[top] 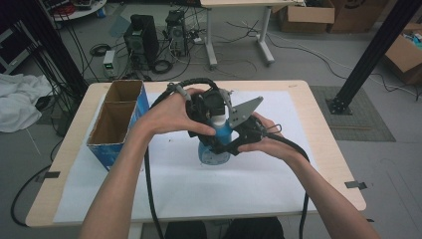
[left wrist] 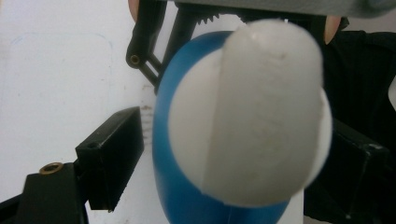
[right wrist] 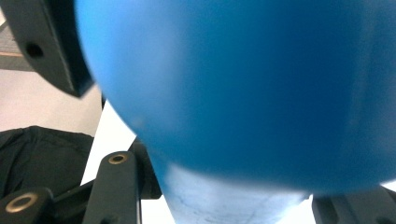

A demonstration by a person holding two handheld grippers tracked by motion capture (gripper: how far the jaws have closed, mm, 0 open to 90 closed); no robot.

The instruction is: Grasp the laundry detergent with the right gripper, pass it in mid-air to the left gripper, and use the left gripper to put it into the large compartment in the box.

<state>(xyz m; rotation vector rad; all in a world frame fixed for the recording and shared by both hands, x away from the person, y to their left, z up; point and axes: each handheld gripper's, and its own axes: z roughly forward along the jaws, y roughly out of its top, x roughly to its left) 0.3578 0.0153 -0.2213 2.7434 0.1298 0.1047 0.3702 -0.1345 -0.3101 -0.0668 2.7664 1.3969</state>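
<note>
In the high view, a blue bottle [top: 215,147] with a white cap [top: 217,121] stands upright near the middle of the frame on a white sheet [top: 199,189] that covers most of a light wooden table [top: 328,164]. Both hands meet over it. The right gripper [top: 225,147], coming in from the lower right of the frame, is clamped on the bottle's blue body, with the grey three-cornered plate on top of it slanting toward the upper right. In the right gripper view the blue body [right wrist: 243,88] takes up most of the frame, wedged between the black jaws at the lower left and lower right, and the jaws are as far closed as the bottle lets them be. The left gripper [top: 211,112] sits above the cap in the high view, with the left hand [top: 171,113] wrapped around it from the left of the frame. In the left gripper view the white cap [left wrist: 261,116] lies between the two black jaws; the jaw at the lower left stands clear of the bottle with bare sheet showing in the gap, so this gripper is spread and not grasping. At the left of the high view an open blue cardboard box [top: 118,119] stands on the table, well apart from the bottle.
</note>
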